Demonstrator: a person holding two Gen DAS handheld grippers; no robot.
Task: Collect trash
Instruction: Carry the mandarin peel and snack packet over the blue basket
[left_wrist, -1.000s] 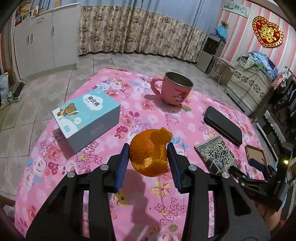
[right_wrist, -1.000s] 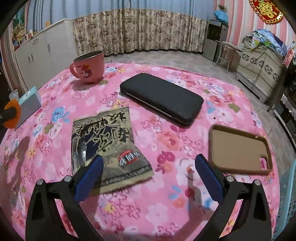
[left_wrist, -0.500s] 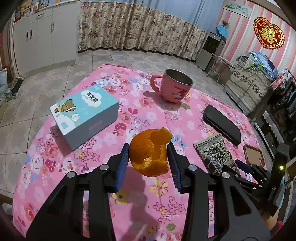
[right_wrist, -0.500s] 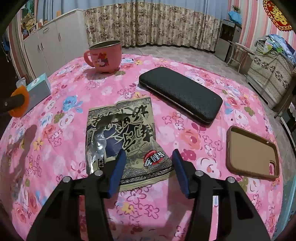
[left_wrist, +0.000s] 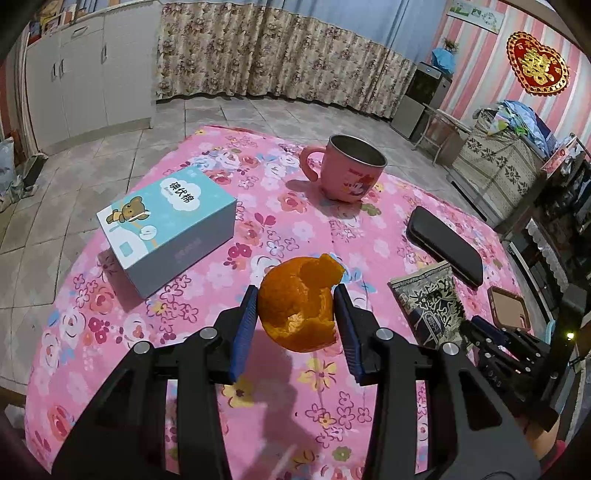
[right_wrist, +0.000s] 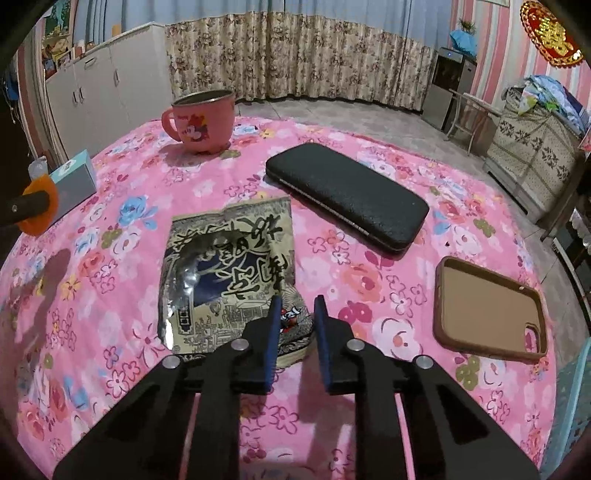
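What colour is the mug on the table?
The mug is pink with a cartoon mouse print and a bare metal inside, clearest in the right wrist view.

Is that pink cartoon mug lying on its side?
No, the pink cartoon mug stands upright on the pink flowered tablecloth, its open metal rim facing up.

The near edge of the snack wrapper (right_wrist: 229, 273) is hidden behind the right gripper (right_wrist: 295, 317); contact perhaps exists. The teal basket (right_wrist: 576, 398) is cut off at the frame edge.
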